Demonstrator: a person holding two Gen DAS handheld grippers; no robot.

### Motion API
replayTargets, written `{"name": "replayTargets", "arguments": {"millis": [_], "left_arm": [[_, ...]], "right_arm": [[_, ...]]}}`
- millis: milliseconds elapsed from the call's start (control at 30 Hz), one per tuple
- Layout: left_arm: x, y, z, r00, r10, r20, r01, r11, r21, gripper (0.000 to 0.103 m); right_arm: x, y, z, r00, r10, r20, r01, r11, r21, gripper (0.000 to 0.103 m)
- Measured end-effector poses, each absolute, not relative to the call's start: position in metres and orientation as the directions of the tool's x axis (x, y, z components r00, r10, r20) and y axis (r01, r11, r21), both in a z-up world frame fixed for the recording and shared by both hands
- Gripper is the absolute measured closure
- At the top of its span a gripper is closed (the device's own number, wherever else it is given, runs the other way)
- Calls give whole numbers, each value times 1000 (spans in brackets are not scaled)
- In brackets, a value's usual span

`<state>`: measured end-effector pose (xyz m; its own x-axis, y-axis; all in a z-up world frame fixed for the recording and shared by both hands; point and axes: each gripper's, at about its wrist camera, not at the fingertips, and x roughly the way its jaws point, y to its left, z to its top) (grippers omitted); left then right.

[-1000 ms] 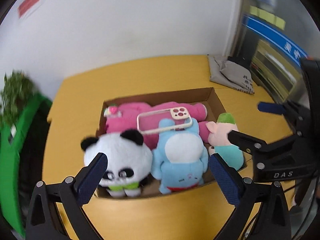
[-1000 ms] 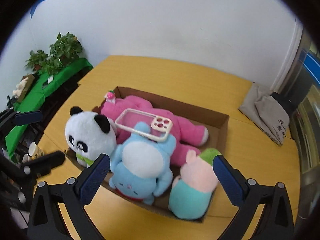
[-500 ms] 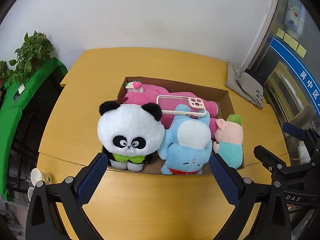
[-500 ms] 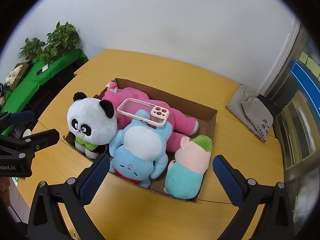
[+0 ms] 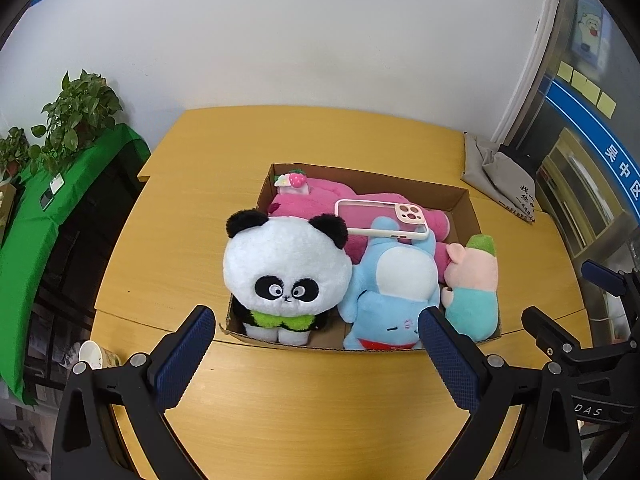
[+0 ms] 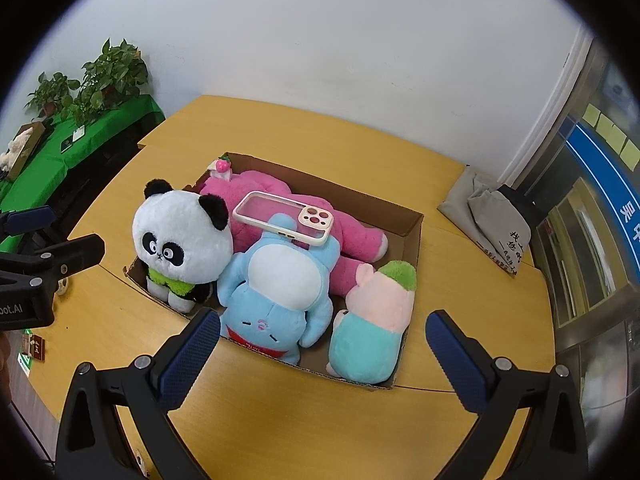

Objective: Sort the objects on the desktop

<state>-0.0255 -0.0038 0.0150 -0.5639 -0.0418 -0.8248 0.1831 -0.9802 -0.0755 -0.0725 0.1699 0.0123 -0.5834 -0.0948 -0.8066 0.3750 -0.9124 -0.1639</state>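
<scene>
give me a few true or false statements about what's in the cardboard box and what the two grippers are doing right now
1. The phone case lies on top of the plush toys. True.
2. The panda plush lies face down. False: it sits upright at the left end of the cardboard box, face toward the cameras.
3. The left gripper is shut on the blue plush. False: its jaws are wide apart and hold nothing.
4. The right gripper is open and empty. True.
5. The pink plush lies underneath the phone case. True.
6. The grey bag is inside the box. False: it rests on the table to the box's right.
</scene>
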Motion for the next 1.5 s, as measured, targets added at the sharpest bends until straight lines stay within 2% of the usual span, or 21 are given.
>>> {"name": "replayTargets", "arguments": {"millis": [633, 1133, 1500], "left_arm": [[-15, -6, 25, -565, -85, -821, 178, -984, -21, 0], [-18, 29, 20, -538, -84, -839, 140, -990, 9, 0], [-15, 58, 23, -532, -158, -832, 171, -982, 77, 0]], "right_arm": [[-68, 172, 10, -582, -77, -809, 350, -922, -164, 0], [-68, 196, 5, -578, -79, -812, 349, -924, -158, 0], [-69, 219, 3, -573, -100, -813, 357, -924, -138, 0]]}}
